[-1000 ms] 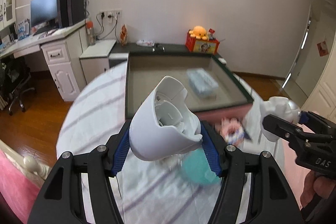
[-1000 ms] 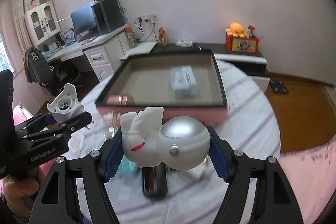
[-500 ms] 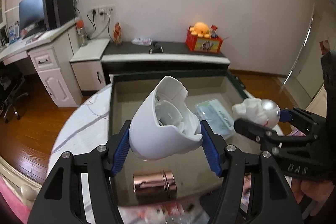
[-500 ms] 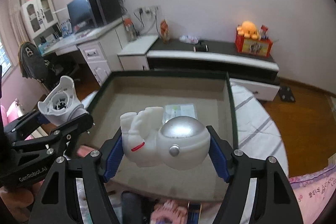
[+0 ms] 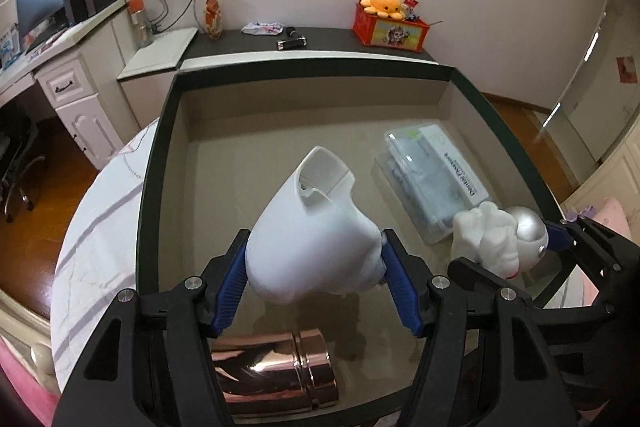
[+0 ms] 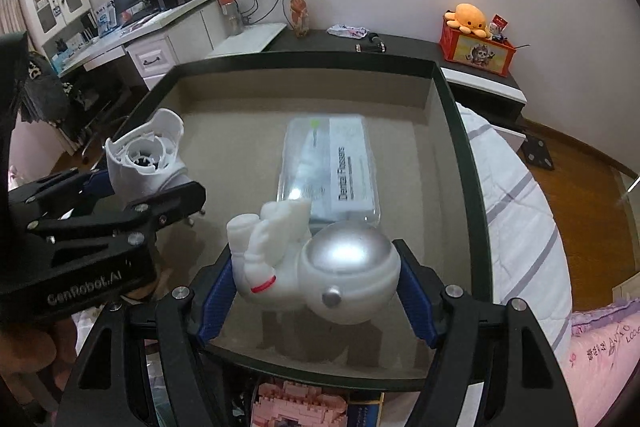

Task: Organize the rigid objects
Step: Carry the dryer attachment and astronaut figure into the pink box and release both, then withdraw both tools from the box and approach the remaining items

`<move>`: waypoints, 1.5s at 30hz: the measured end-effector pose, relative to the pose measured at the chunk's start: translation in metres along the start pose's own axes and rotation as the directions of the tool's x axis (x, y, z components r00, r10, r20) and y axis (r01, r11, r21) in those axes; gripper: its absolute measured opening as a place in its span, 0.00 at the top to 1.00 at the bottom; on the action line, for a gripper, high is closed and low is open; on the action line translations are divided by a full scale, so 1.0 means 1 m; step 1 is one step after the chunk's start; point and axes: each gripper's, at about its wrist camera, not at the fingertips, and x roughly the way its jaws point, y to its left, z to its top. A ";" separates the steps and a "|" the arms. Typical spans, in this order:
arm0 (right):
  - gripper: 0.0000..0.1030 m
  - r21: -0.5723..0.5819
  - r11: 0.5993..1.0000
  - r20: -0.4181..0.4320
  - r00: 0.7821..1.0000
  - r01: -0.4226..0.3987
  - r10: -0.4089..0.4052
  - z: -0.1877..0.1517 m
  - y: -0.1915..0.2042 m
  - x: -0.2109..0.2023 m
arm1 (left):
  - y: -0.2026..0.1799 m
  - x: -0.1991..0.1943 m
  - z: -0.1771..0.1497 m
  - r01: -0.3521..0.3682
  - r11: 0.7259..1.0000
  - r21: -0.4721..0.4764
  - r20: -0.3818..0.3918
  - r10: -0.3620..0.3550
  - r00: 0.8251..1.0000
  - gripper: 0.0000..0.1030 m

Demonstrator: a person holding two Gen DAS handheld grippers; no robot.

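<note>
Gripping item one, left gripper (image 5: 316, 285): blue pads on either flank of a white plastic shell (image 5: 312, 239), hollow end tipped away from the camera; jaws opening at this moment, shell between them, the near-side pad touching it, the far one close against its edge. Seen from the right wrist, the same shell (image 6: 146, 157) shows a ribbed round socket inside and juts above the black fingers

Item two, right gripper (image 6: 318, 297): jaws set wide and clamped on a white astronaut figure (image 6: 316, 267), silver domed helmet toward the right pad, legs and red-banded arm toward the left pad; figure lies sideways across the gap. From the left wrist the astronaut (image 5: 500, 241) hangs just right of the shell, apart from it

Item three, box (image 5: 154, 163): large, shallow, dark green rim, tan floor; both held pieces hang over its near half, above the floor

Contents of box: clear flat packet (image 6: 330, 167) printed "Dental Flossers", lying on the floor toward the far right; copper-coloured metal cylinder (image 5: 276, 371) on its side at the near edge, directly under the left gripper

Support: round table under a white cloth with grey stripes (image 5: 94, 231)

Foreground below box rim, right wrist view: pink brick-built model (image 6: 300, 405), partly hidden

Background: low dark cabinet with orange octopus plush (image 5: 384, 1) on a red box
</note>
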 end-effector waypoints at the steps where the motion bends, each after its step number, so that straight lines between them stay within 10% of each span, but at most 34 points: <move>1: 0.28 -0.005 1.000 0.002 1.000 0.009 -0.009 0.000 0.001 0.000 | 0.001 -0.001 -0.001 -0.007 1.000 0.000 0.004 0.007 1.000 0.32; 3: 0.20 0.003 1.000 -0.001 1.000 0.007 -0.007 -0.001 0.001 0.001 | 0.003 -0.005 -0.003 -0.019 1.000 -0.002 0.019 0.019 1.000 0.10; 7: 0.18 0.014 1.000 0.012 1.000 -0.005 0.004 -0.003 0.000 0.000 | 0.004 -0.016 -0.006 -0.025 1.000 -0.001 0.055 0.025 0.998 0.01; 13: 0.00 0.021 1.000 0.038 0.999 -0.021 0.021 0.000 0.003 -0.007 | 0.010 -0.033 -0.008 -0.026 0.999 -0.029 0.090 0.029 0.996 0.00; 37: 0.00 0.065 0.998 0.279 0.960 -0.019 0.000 -0.054 0.028 -0.148 | 0.013 -0.203 -0.102 -0.074 0.990 -0.121 0.390 0.116 0.913 0.00; 45: 0.00 0.087 0.996 0.288 0.957 0.013 -0.038 -0.109 0.030 -0.183 | 0.005 -0.204 -0.150 -0.073 0.988 -0.135 0.328 0.114 0.938 0.00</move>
